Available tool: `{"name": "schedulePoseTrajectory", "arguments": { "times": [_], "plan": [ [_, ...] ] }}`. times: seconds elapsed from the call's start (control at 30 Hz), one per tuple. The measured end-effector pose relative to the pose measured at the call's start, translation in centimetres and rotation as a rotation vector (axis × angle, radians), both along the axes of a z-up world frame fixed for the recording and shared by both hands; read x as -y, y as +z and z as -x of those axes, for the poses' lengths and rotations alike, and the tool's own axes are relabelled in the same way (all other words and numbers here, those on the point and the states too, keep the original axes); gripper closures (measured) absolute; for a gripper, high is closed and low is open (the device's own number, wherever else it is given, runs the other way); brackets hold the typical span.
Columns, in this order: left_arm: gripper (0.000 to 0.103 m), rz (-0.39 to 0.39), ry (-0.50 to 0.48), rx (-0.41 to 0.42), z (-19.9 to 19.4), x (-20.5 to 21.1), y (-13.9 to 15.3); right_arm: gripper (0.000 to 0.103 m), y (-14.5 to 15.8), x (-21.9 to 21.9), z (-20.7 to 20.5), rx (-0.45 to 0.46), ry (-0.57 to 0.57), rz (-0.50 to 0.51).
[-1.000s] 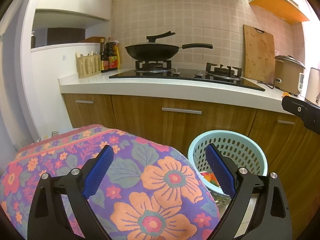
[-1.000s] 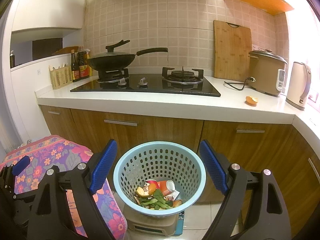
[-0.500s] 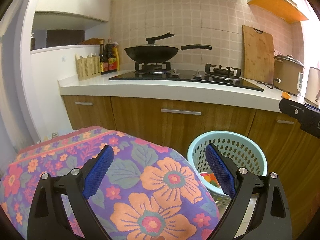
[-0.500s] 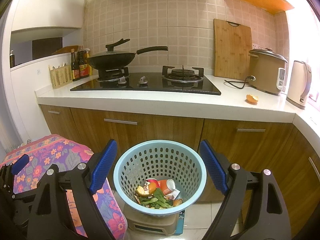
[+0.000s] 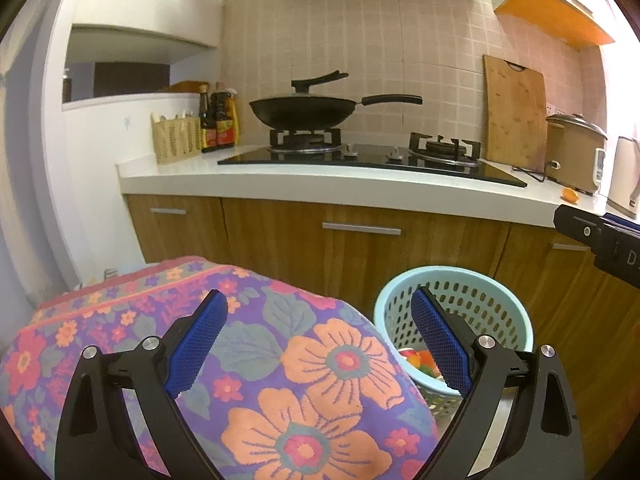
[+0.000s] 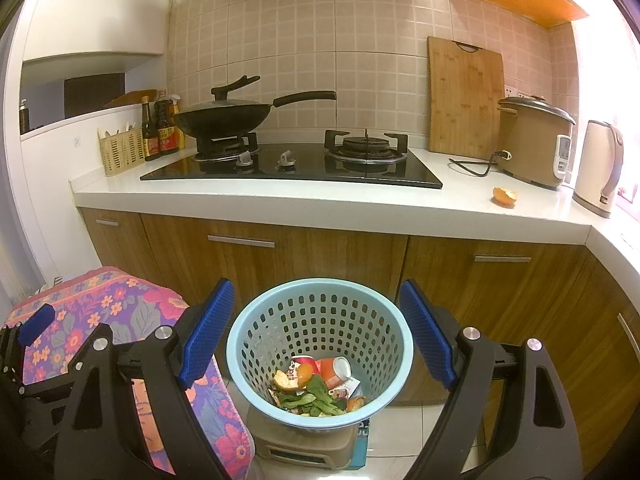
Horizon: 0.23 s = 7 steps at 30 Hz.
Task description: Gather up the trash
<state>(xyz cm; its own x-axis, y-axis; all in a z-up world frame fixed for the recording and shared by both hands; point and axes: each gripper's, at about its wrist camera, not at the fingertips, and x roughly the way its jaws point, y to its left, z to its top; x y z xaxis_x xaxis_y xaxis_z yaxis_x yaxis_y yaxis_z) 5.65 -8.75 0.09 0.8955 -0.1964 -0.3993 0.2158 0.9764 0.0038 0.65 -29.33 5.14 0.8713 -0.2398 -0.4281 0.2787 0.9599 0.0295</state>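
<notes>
A light-blue perforated basket [image 6: 320, 292] stands on the floor before the cabinets, holding cans, peels and green leaves [image 6: 316, 384]. My right gripper [image 6: 316, 336] hovers in front of and above it, open and empty, its blue pads either side of the basket in the picture. An orange peel [image 6: 505, 196] lies on the white counter at the right, also seen as the orange peel [image 5: 571, 195] in the left wrist view. My left gripper [image 5: 320, 344] is open and empty over a flowered cloth [image 5: 280, 360]; the basket [image 5: 480, 280] sits to its right.
The counter [image 6: 280, 200] carries a gas hob with a black wok [image 6: 224, 116], sauce bottles [image 6: 160, 128], a cutting board [image 6: 466, 96], a rice cooker [image 6: 534, 140] and a kettle [image 6: 600, 168]. The basket rests on a box [image 6: 304, 444]. The cloth-covered mound [image 6: 120, 312] fills the left.
</notes>
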Motion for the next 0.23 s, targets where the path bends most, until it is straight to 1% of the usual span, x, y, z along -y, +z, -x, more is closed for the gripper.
{"name": "schedulePoseTrajectory", "arguments": {
  "times": [0.23],
  "plan": [
    [0.011, -0.01, 0.008, -0.004, -0.03, 0.22, -0.13, 0.023, -0.15, 0.06, -0.04, -0.005, 0.0, -0.005]
  ]
}}
